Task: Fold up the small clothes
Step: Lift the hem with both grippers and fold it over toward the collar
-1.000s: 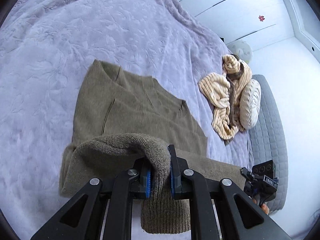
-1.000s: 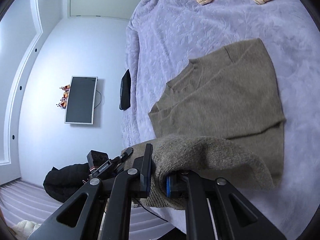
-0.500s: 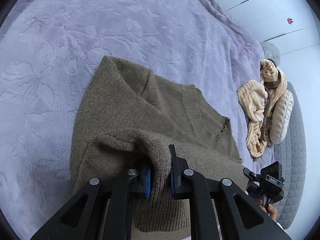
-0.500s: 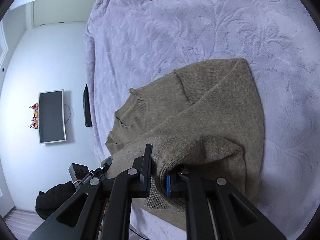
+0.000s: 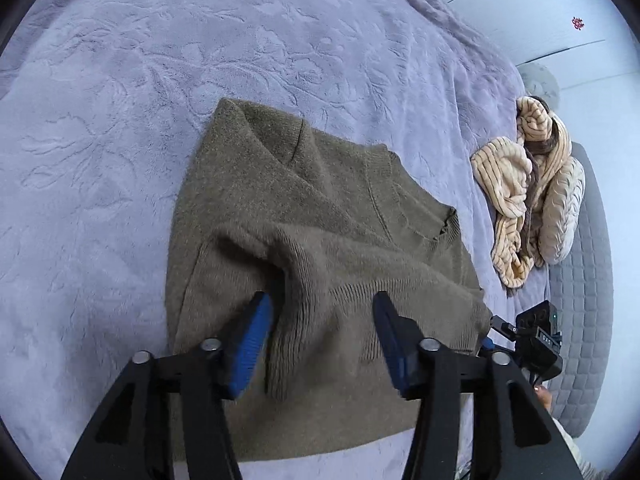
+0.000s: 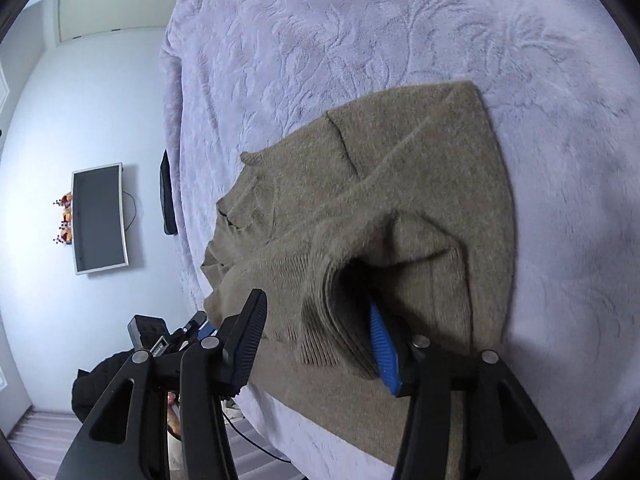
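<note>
1. We have just been opening both pairs of jaws; a second ago each was clamped on the raised hem of the olive knit sweater, and now the left gripper and the right gripper stand parted, pressing on nothing.
2. The cloth has not dropped clear; in the left wrist view a ribbed ridge of the hem stands between the blue pads, brushing the left one; in the right wrist view a rolled lip of knit rests against the right-hand blue pad, with a gap to the other.
3. The sweater lies on the lilac embossed bedspread; its lower half is now laid up over its upper half, the neckline showing beyond the folded edge; compared with a second ago the whole bundle sits lower and flatter on the bed.
4. We judge that this fold is made and released; what remains is to draw both grippers back without dragging the hem, and perhaps to smooth the two ridges left where we held it.
5. Of containers we see none: no basket, box or drawer in either view; a cream striped garment lies loose in a heap further along the bed, well apart from the sweater, beside a pale cushion.
</note>
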